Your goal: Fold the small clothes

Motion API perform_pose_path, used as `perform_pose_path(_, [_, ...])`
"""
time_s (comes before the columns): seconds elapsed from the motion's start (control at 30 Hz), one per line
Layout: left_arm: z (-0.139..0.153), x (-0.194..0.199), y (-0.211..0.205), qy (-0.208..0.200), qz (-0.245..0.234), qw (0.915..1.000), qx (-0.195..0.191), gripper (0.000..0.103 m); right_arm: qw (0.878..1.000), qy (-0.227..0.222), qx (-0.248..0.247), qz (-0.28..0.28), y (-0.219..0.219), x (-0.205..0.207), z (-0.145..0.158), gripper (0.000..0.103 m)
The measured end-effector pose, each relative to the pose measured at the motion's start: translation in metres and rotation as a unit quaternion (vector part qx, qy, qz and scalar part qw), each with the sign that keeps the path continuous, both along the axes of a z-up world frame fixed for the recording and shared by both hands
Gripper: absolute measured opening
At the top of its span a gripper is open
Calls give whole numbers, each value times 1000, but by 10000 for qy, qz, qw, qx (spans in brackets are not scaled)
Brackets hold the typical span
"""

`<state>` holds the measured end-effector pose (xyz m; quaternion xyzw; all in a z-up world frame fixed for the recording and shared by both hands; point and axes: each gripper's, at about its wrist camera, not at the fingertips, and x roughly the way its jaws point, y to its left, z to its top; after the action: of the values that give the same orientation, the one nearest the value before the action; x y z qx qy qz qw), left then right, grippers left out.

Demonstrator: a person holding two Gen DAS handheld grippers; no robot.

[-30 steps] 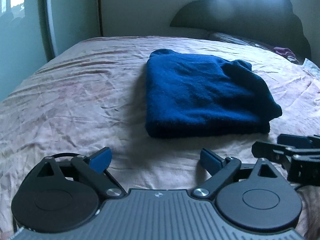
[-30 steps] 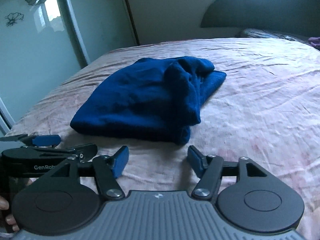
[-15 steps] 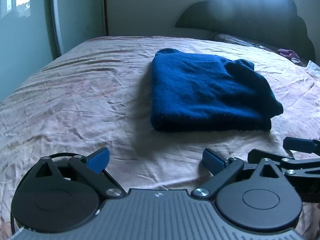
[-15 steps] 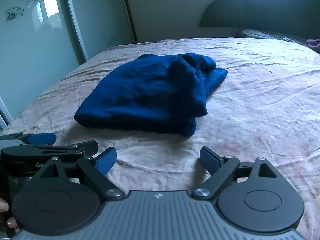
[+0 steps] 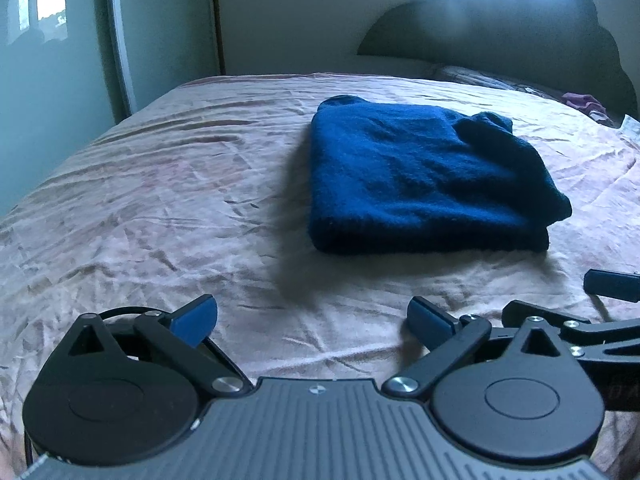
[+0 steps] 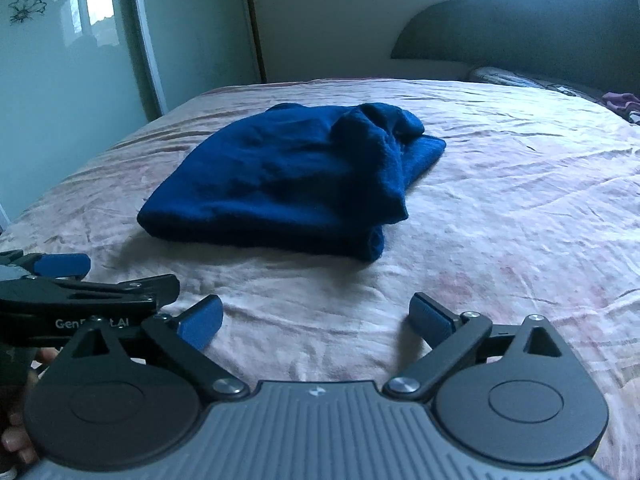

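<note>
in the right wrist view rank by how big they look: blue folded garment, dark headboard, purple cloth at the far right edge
1. Blue folded garment, largest, though nearest the camera.
2. Dark headboard, cut off by the frame and far away, so likely bigger in reality.
3. Purple cloth, smallest; far and partly cropped.

**Blue garment folded on the bed**

A dark blue garment (image 5: 420,176) of thick, fuzzy knit lies folded into a compact, roughly rectangular bundle on the bed (image 5: 160,200), near the middle of the pink, wrinkled sheet. It rests flat in several layers, and its thick folded edge faces the foot of the bed. On the side nearer the headboard (image 5: 520,40) a looser flap, perhaps a sleeve, is draped over the top and hangs down one flank, which leaves that corner lumpy. In the right wrist view the garment (image 6: 288,176) shows the same bunched fold, with a ribbed strip beneath it.
</note>
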<state>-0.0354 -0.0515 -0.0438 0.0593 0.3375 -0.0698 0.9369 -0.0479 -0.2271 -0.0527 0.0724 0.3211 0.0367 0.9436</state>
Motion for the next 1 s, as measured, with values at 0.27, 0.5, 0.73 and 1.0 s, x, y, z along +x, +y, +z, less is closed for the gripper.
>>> perform_pose_path(0.27, [-1,-5,3,-92,197,9997,74,103,9997,15,-108,-234,-2,-1,0,103])
perform_pose_path(0.5, [-3,-6,3,-114,198,9997,78,103,9993,65,-242,-286,1,1,-1,103])
perform_pose_path(0.73, [-4,-6,4,-88,202,9998,29,103,9987,129,-425,-266,5,3,-2,103])
perform_pose_path(1.0, [-4,-4,7,-58,210,9997,-81,103,9985,127,-465,-271,6,2,-4,103])
